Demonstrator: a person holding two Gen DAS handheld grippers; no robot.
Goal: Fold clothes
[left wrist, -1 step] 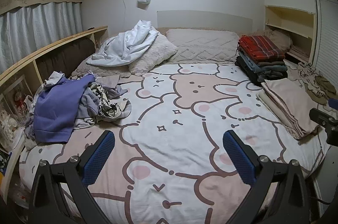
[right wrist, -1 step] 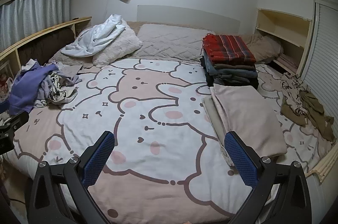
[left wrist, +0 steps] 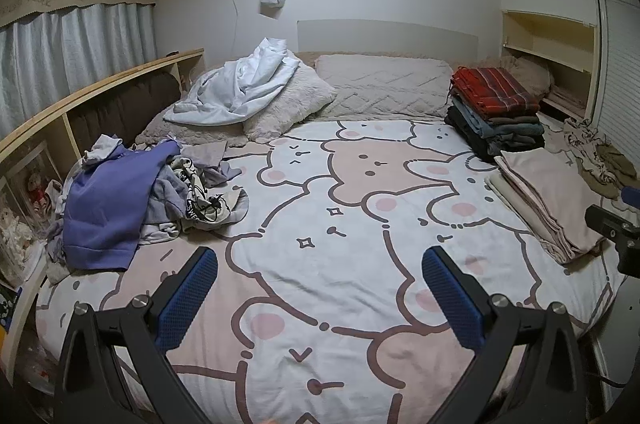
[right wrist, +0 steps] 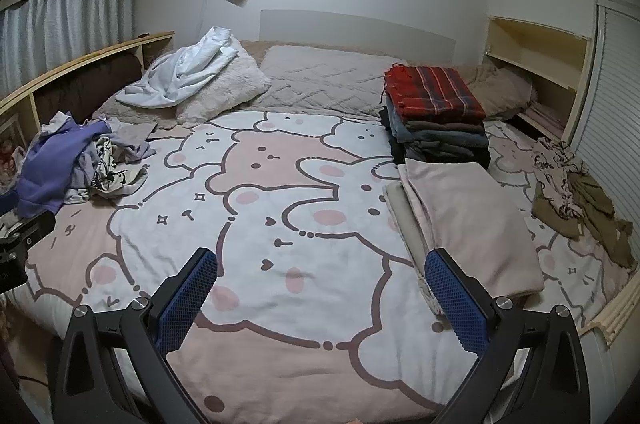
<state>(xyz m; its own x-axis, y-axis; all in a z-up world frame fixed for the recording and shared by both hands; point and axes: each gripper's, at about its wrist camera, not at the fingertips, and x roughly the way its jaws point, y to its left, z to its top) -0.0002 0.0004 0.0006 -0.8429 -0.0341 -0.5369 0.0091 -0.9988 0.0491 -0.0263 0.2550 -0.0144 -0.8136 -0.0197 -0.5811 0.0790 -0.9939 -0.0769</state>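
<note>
Both claws, left claw [left wrist: 320, 288] and right claw [right wrist: 320, 288], hang wide open and empty over the bed [left wrist: 320, 304]. The unfolded heap [left wrist: 132, 200] lies along its left edge; I'd lift the purple top [left wrist: 108, 208] by its shoulders.

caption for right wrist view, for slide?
Open right tongs above bear-print bedspread; folded stack right, unfolded pile left.

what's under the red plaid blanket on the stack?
The red plaid blanket tops a stack of folded clothes: brown, blue-grey and dark layers, only their edges showing. How many pieces, and what each is, stays covered.
</note>
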